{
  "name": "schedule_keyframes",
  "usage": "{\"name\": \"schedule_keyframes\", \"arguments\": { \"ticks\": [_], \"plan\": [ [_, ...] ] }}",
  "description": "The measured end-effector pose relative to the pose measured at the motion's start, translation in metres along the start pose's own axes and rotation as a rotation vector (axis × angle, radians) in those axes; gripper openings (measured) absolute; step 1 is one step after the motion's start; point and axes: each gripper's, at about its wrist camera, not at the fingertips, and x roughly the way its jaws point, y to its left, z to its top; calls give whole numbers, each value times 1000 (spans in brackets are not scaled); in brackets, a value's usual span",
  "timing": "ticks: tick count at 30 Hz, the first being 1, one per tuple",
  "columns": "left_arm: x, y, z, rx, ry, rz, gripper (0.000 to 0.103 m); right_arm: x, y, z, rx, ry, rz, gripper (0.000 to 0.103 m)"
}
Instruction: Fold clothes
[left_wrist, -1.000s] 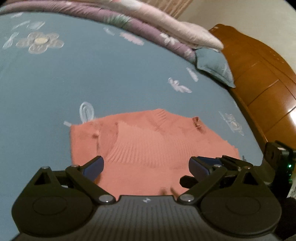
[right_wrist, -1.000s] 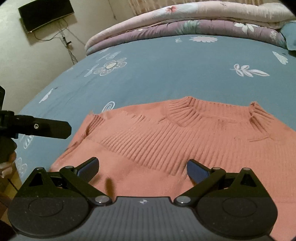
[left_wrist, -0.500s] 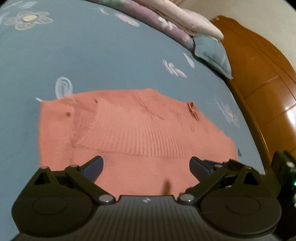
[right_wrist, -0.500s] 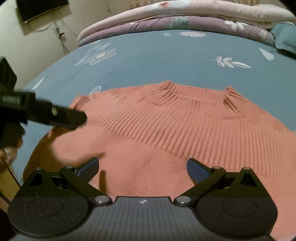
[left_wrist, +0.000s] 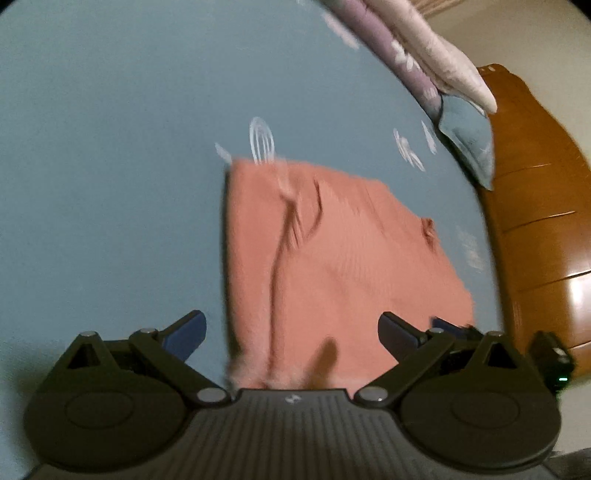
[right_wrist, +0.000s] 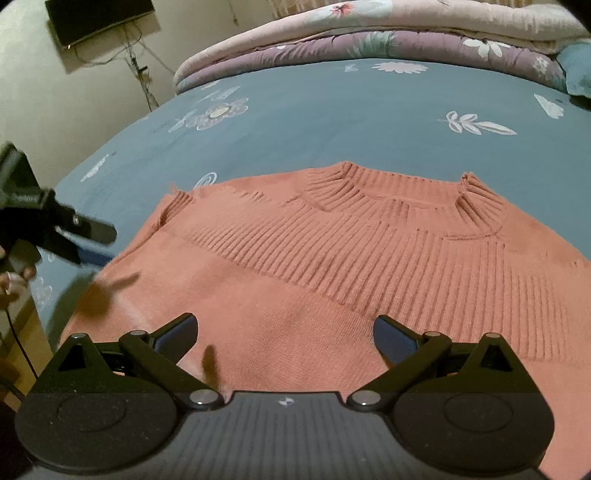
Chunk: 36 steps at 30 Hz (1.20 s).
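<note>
A salmon-pink knit sweater (right_wrist: 351, 266) lies flat on the blue bedsheet (right_wrist: 332, 110), ribbed collar pointing away from me. My right gripper (right_wrist: 284, 338) hovers open over the sweater's lower body with nothing between its fingers. In the left wrist view the sweater (left_wrist: 332, 258) appears blurred, with its left edge running down toward the camera. My left gripper (left_wrist: 291, 332) is open above that left edge near the hem, holding nothing. From the right wrist view the left gripper (right_wrist: 70, 229) shows as a dark shape at the sweater's left side.
Folded floral quilts (right_wrist: 369, 33) are piled along the far side of the bed. A wooden headboard (left_wrist: 535, 240) stands on the right, with a blue pillow (left_wrist: 469, 144) against it. A wall-mounted screen (right_wrist: 99, 18) and the bed's left edge (right_wrist: 44, 295) lie to the left.
The left gripper has swung leftward, so the sweater's left edge now sits between its fingers. The right gripper moved slightly back from the sweater. Both stay open.
</note>
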Motion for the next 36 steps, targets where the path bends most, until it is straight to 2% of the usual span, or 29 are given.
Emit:
{"name": "schedule_keyframes", "arguments": {
  "ticks": [5,13,19,24,32,36],
  "plan": [
    [12,0,22,43,13,-57,101,-1,-6,0,55,-32,23,103],
    [28,5,58,0,25,-191,101,3,-3,2,49,-37,-2,103],
    [22,17,35,-81,90,-279,102,3,-3,3,53,-32,-3,103],
    [19,20,10,-91,138,-323,102,2,-5,5,53,-22,2,103],
    [43,13,45,-61,133,-345,102,3,-3,4,47,-23,-7,103],
    [40,16,34,-80,163,-375,102,2,-2,2,49,-29,-12,103]
  ]
}}
